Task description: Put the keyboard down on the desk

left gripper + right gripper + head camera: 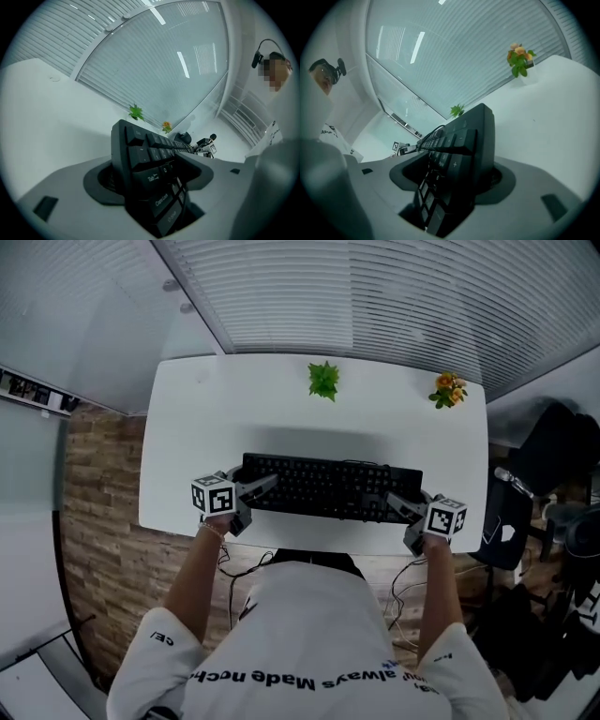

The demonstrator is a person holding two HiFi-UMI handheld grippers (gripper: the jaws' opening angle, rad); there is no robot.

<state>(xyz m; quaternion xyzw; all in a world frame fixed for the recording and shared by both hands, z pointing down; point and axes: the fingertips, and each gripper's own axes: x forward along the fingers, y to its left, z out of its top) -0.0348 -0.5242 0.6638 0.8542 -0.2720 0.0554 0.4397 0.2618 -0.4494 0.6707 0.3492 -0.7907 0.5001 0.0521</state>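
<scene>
A black keyboard (pixel 328 486) lies flat on the white desk (pixel 234 409), near its front edge. My left gripper (pixel 265 486) is at the keyboard's left end and my right gripper (pixel 398 505) at its right end. In the left gripper view the Tab and Caps Lock end of the keyboard (pixel 140 154) stands between the jaws, with a dark gap along its underside. The right gripper view shows the keypad end (pixel 464 145) between those jaws, again with a gap at the outer pad. Both grippers look open around the keyboard, not pressing on it.
A small green plant (pixel 323 380) and a pot of orange flowers (pixel 448 390) stand at the desk's far edge, before the window blinds. A black chair and gear (pixel 553 465) sit to the right of the desk. Cables (pixel 403 596) hang below its front edge.
</scene>
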